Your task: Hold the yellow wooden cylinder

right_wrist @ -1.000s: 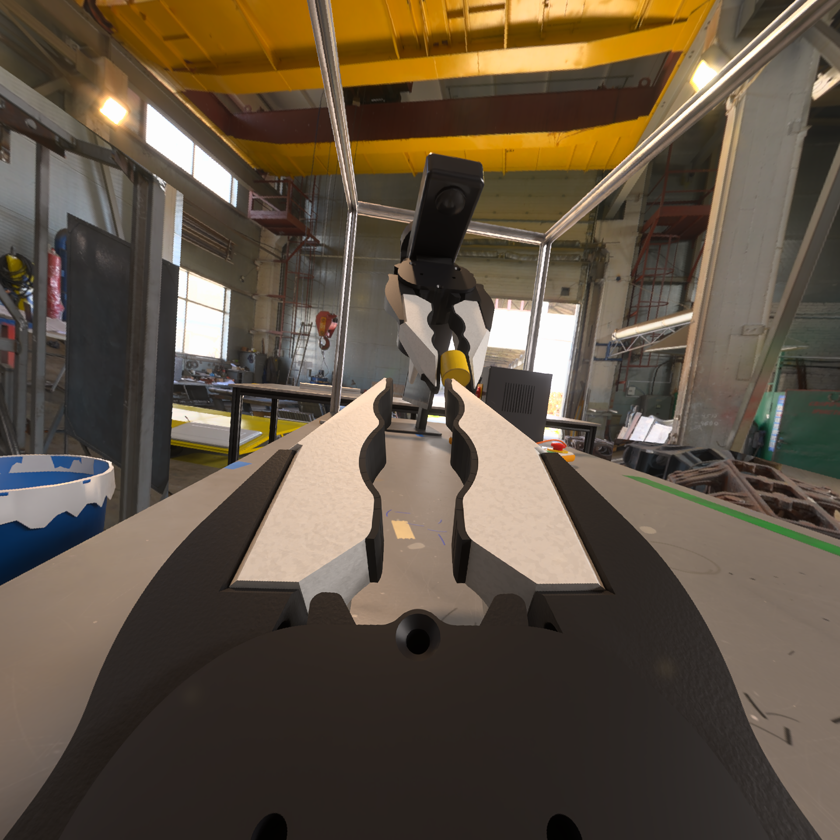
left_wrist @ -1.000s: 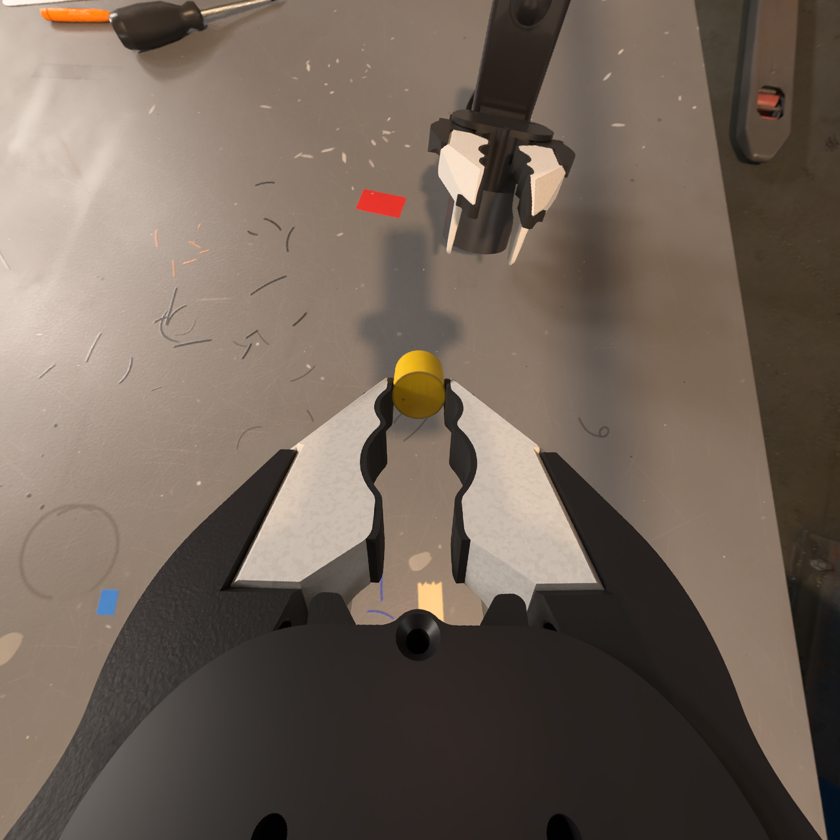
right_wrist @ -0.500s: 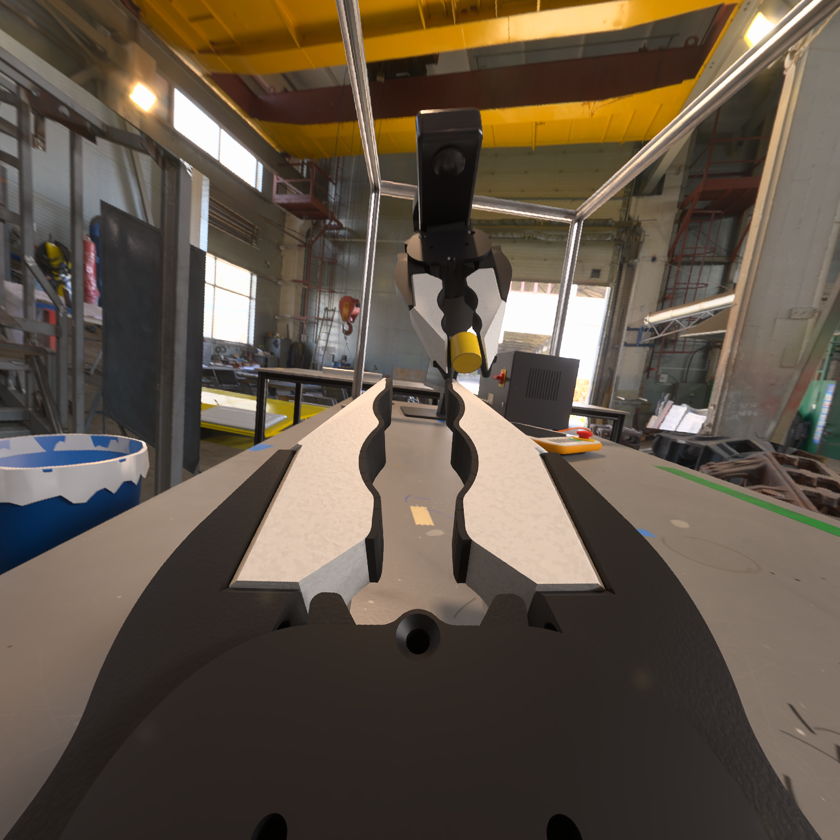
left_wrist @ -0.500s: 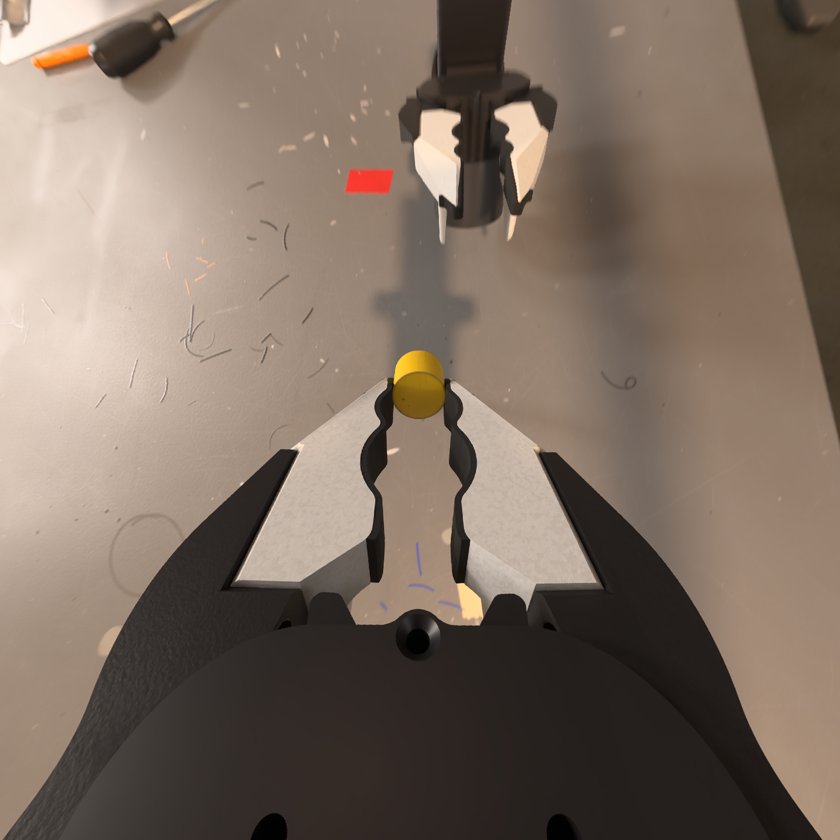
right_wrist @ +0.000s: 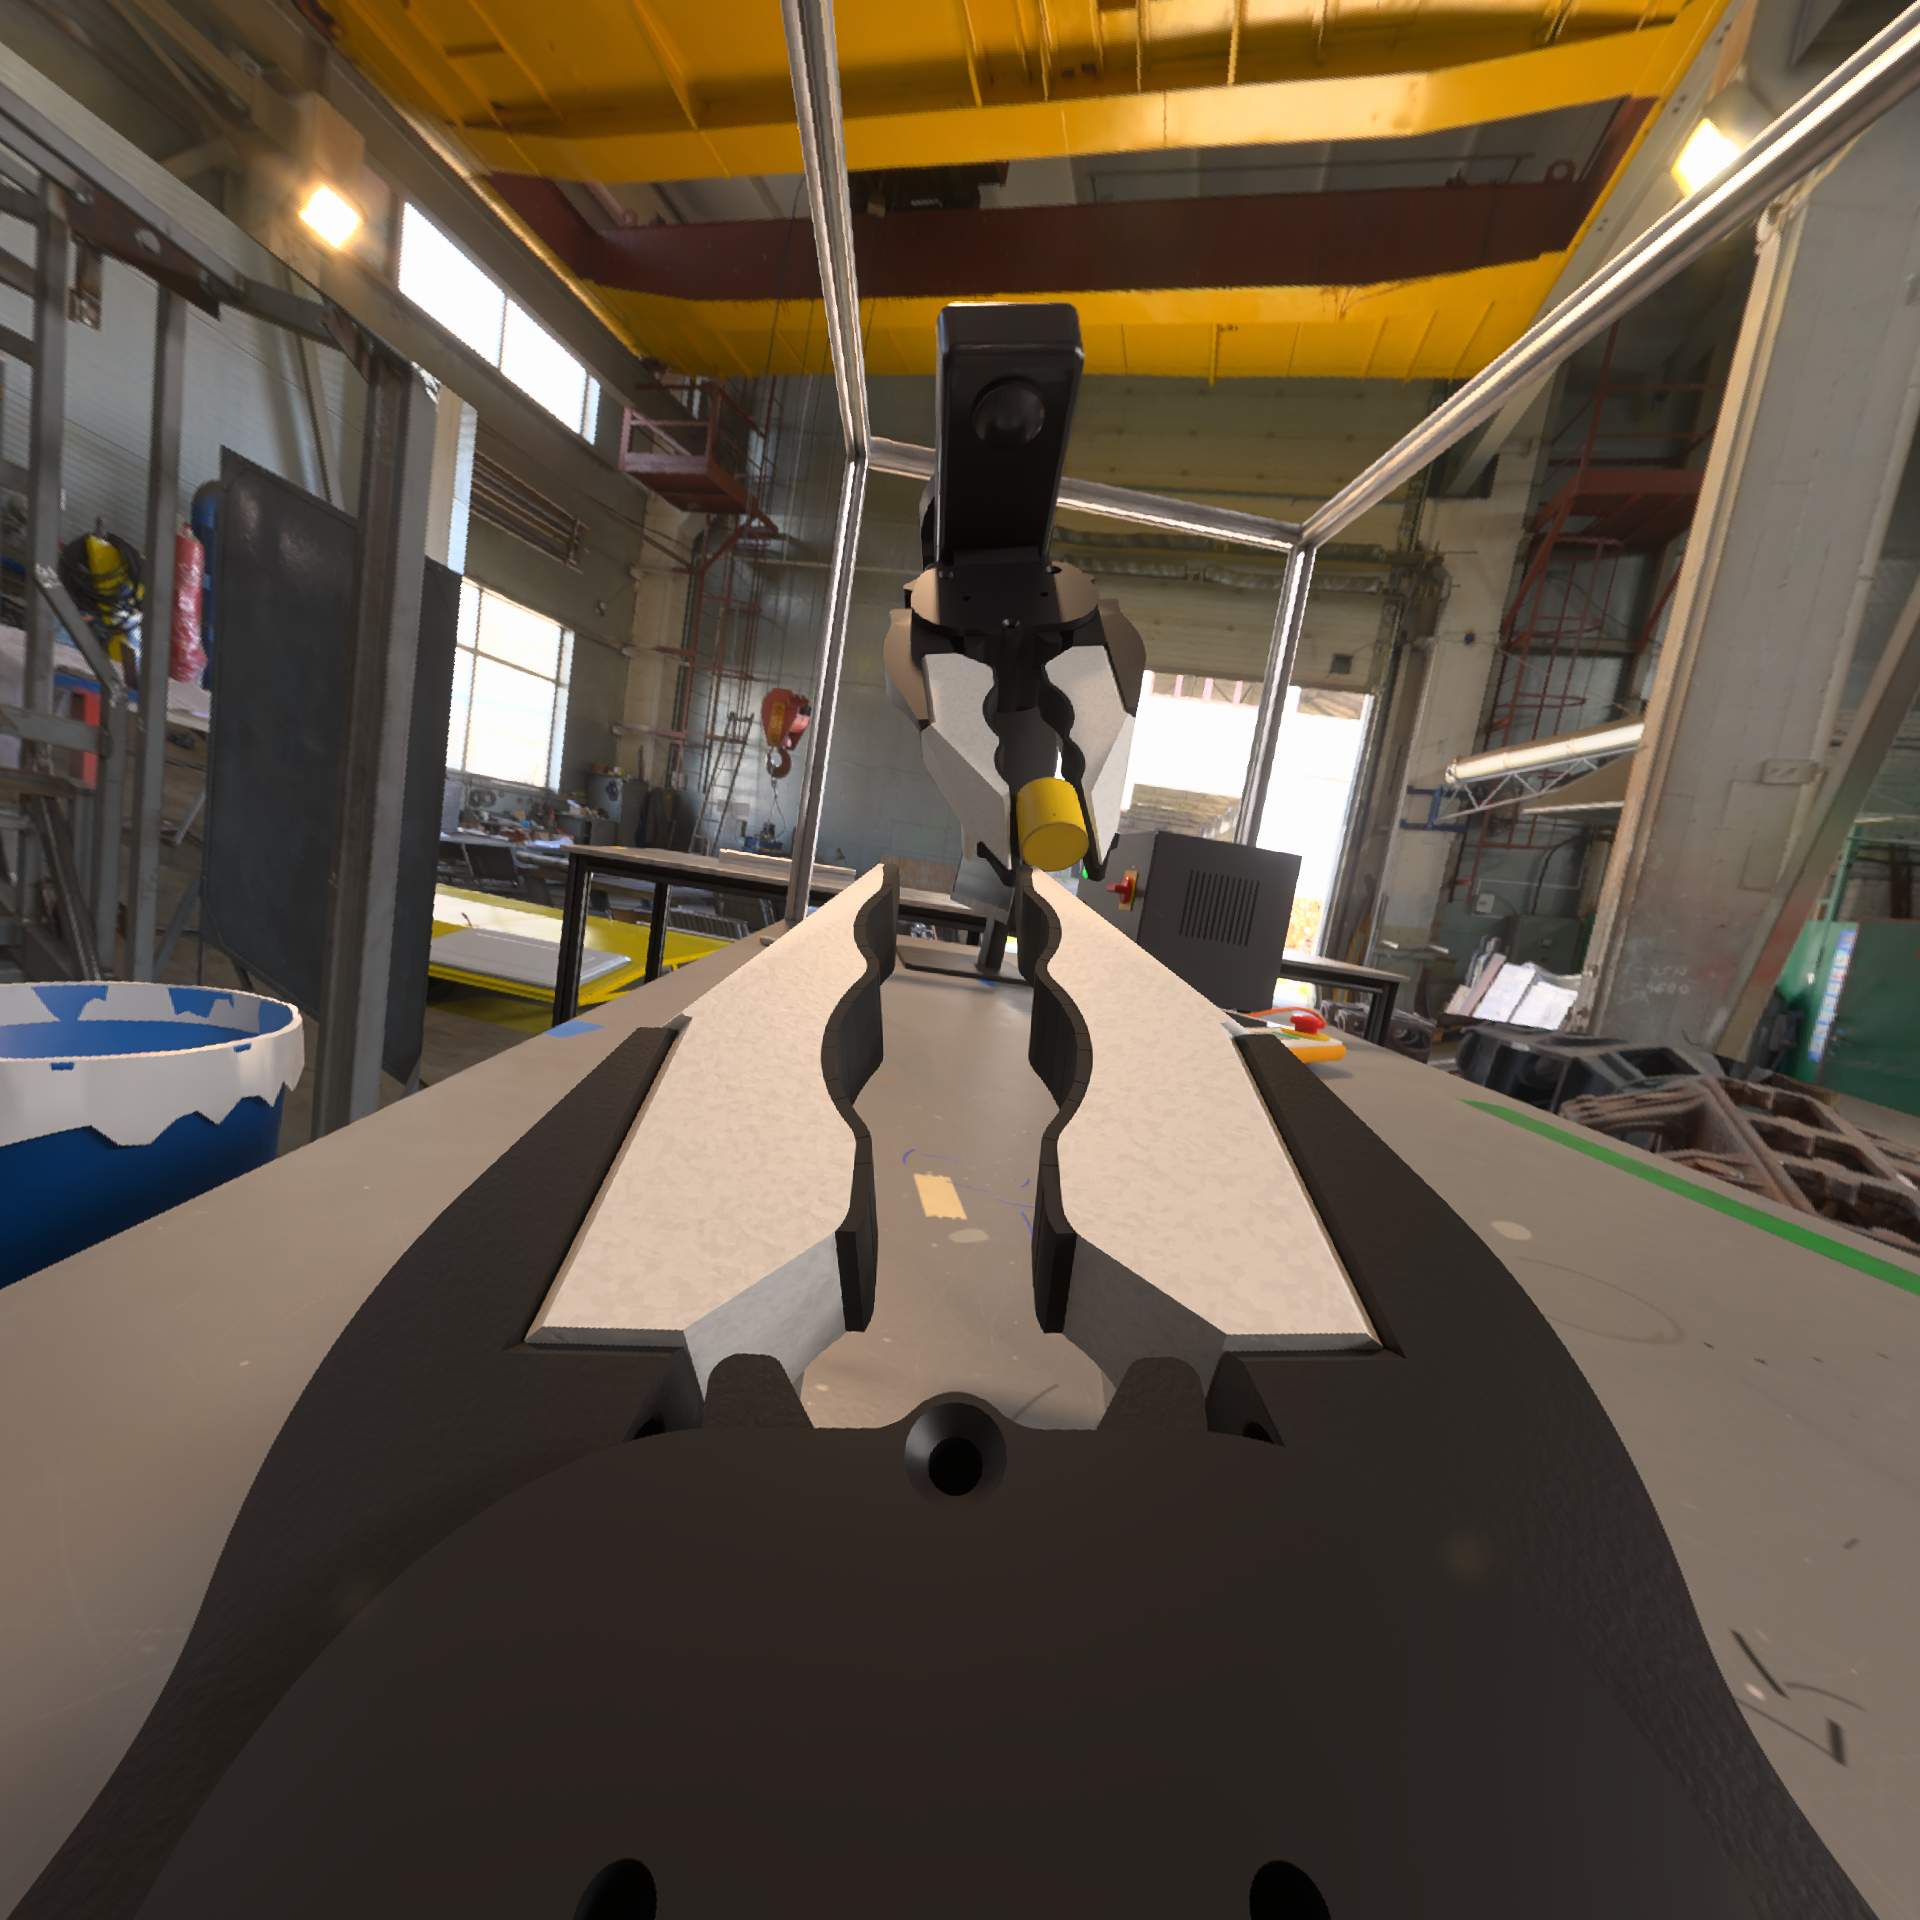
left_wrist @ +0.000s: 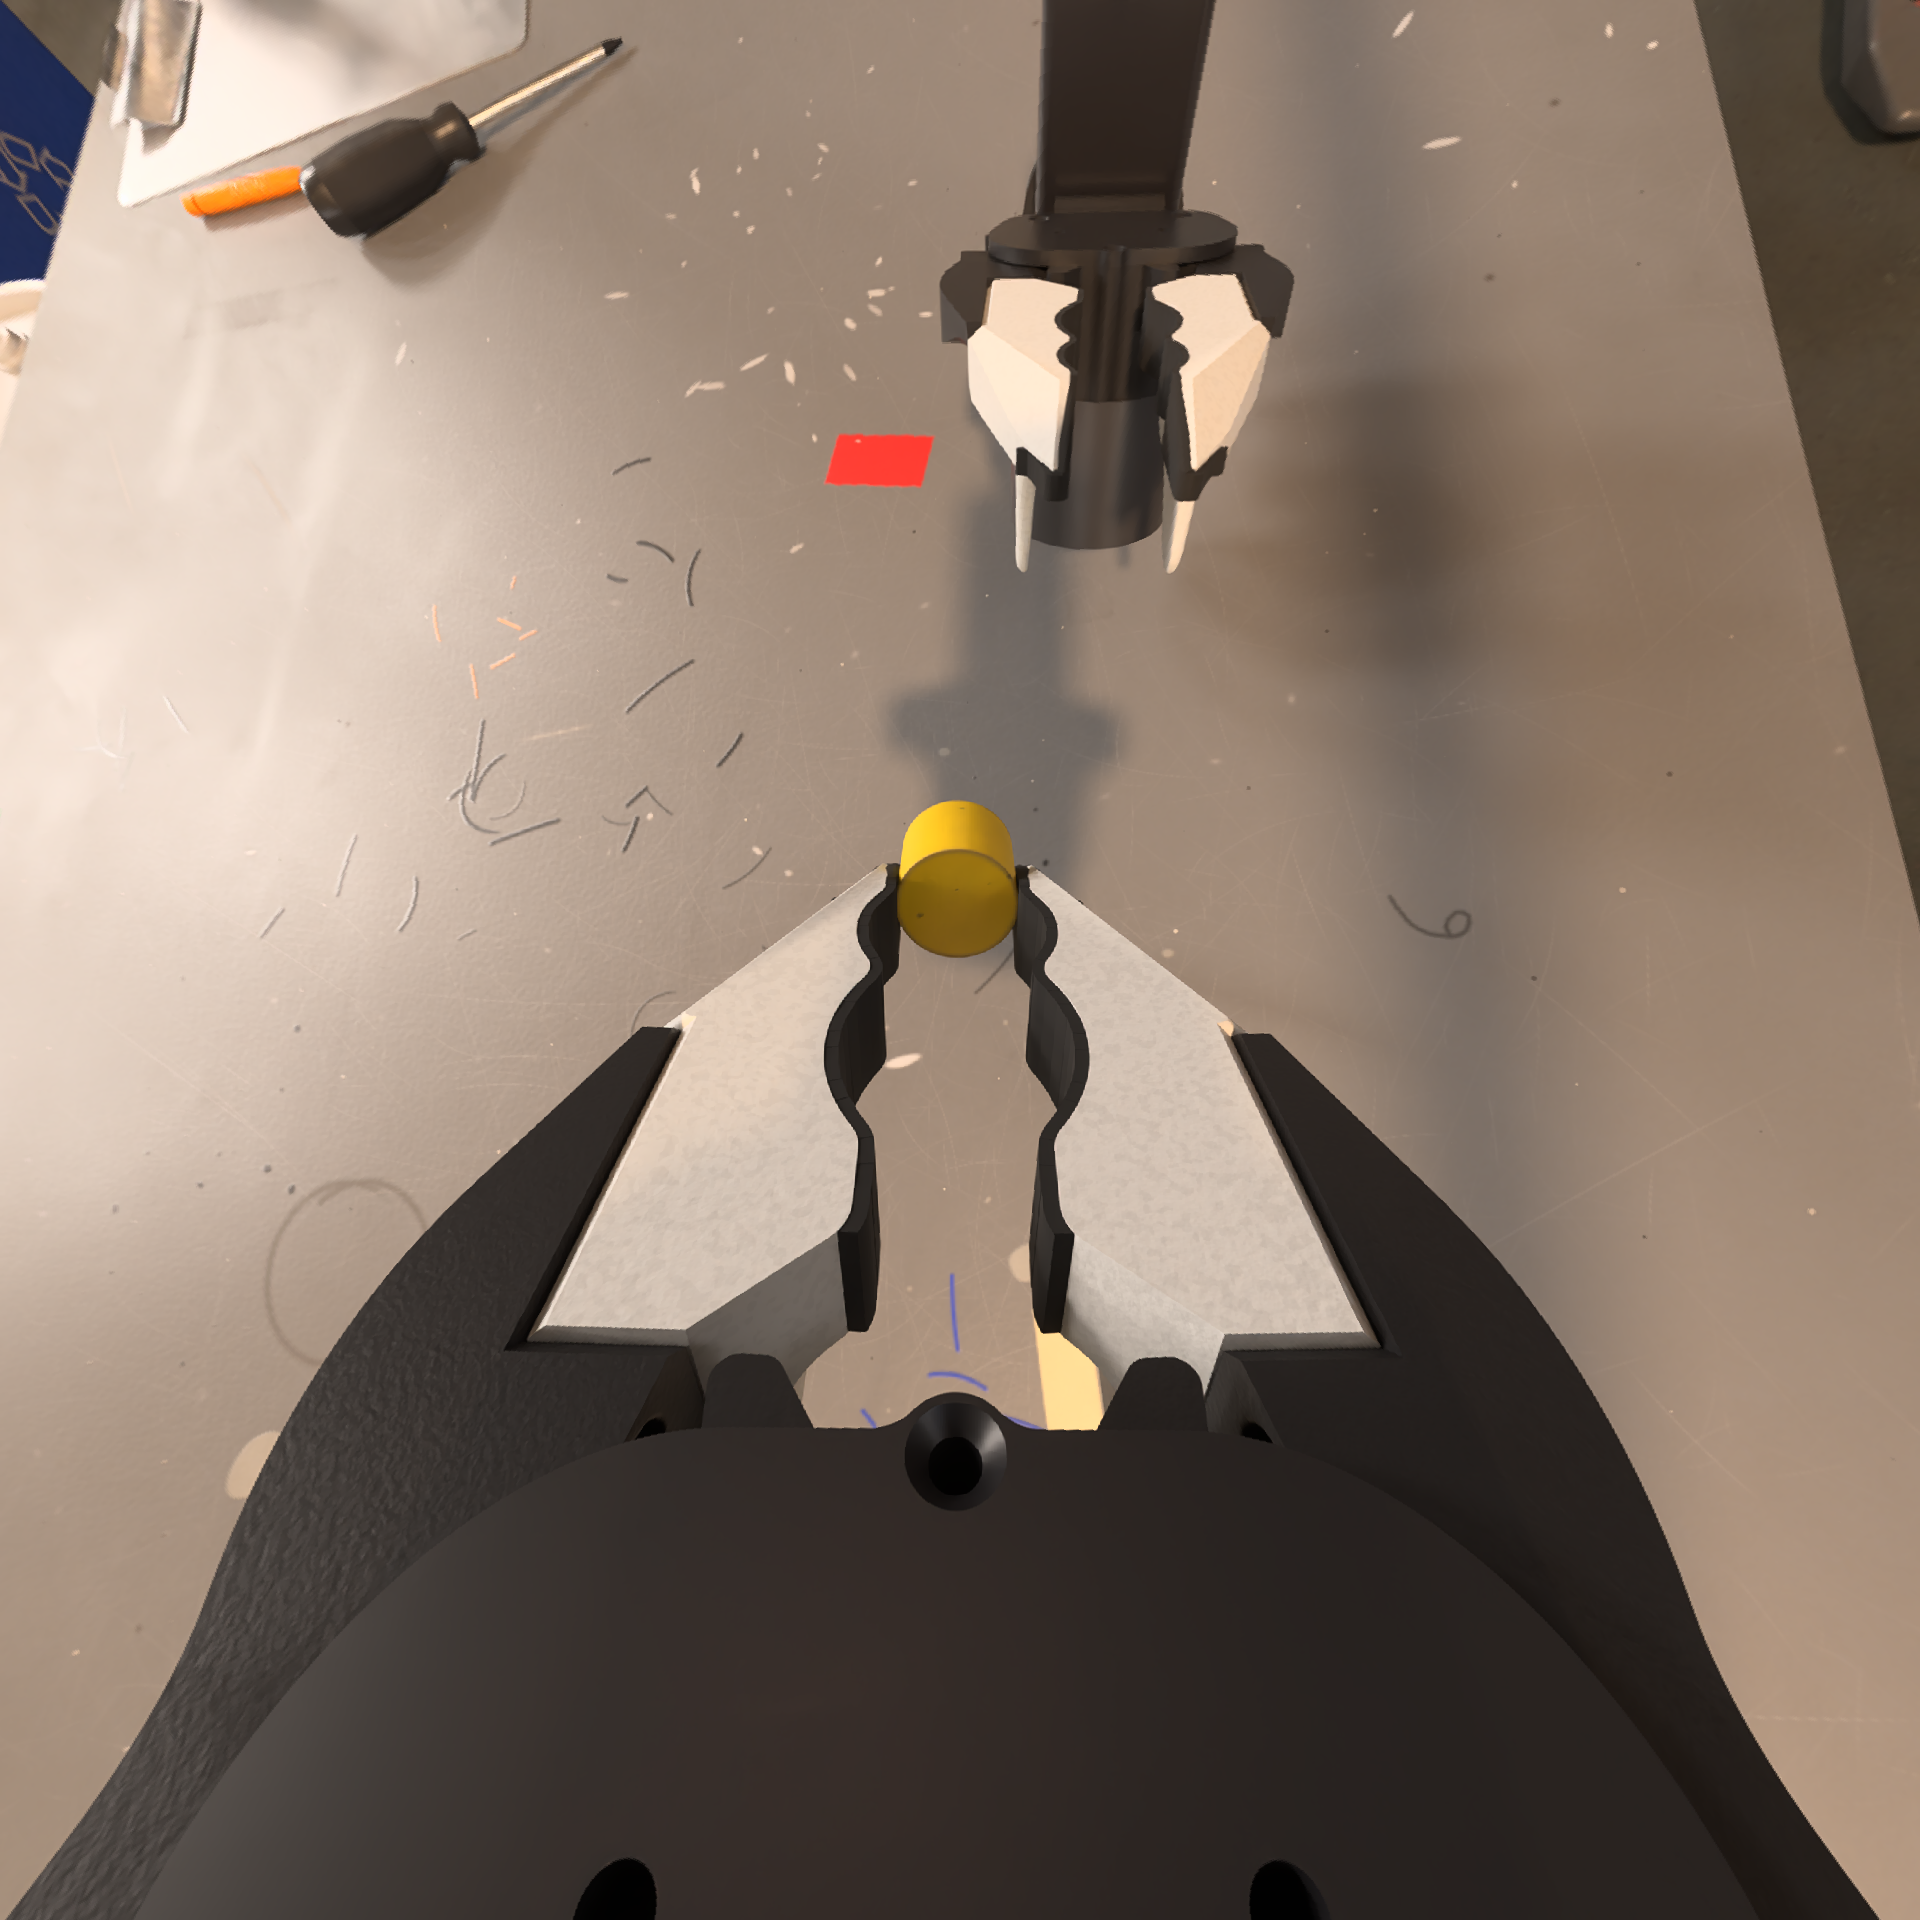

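Note:
The yellow wooden cylinder (left_wrist: 956,899) is pinched between the tips of my left gripper (left_wrist: 956,883), which is shut on it and holds it in the air above the grey table (left_wrist: 312,935). The cylinder lies crosswise, with one flat end facing the left wrist camera. In the right wrist view the left gripper (right_wrist: 1039,842) hangs tips-down ahead with the cylinder (right_wrist: 1051,824) in it. My right gripper (right_wrist: 956,883) is open and empty, low over the table, pointing at the left one. In the left wrist view it (left_wrist: 1098,561) shows beyond the cylinder.
A black-handled screwdriver (left_wrist: 400,177), an orange pen (left_wrist: 244,194) and a white clipboard (left_wrist: 312,62) lie at the table's far left. A red patch (left_wrist: 881,459) marks the tabletop. A blue bucket (right_wrist: 135,1101) stands left of the table, and a grey box (right_wrist: 1216,914) at its far end.
My left gripper, still shut on the cylinder, has risen, turned more upright and looms larger in the right wrist view. The clipboard has come into the left wrist view. Neither grip changed.

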### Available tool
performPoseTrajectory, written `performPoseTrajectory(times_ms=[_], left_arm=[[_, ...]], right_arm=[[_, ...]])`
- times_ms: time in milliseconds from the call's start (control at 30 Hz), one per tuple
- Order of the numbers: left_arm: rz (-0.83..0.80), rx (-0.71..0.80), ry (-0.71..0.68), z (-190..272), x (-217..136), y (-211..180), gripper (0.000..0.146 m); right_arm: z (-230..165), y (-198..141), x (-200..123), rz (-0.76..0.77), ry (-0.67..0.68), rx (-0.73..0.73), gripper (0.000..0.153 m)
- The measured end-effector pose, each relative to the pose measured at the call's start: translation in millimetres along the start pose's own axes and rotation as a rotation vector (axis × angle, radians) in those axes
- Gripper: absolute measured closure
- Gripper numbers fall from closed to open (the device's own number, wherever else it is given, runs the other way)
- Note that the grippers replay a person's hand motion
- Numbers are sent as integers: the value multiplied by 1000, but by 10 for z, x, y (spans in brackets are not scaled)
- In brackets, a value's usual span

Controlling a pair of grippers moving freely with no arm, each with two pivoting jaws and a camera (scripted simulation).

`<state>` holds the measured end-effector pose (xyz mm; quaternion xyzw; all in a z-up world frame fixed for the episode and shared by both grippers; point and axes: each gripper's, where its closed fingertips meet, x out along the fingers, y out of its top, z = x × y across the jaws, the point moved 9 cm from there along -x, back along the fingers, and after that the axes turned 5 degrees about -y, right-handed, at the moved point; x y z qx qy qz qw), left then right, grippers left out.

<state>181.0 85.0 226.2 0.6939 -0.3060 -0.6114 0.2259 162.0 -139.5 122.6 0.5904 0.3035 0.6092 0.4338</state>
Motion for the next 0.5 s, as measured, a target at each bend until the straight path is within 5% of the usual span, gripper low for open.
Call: performPoseTrajectory(times_ms=[500], left_arm=[[91,-28,34,6,-160,28,125]], right_arm=[[37,48,-38,124,-5,70,130]])
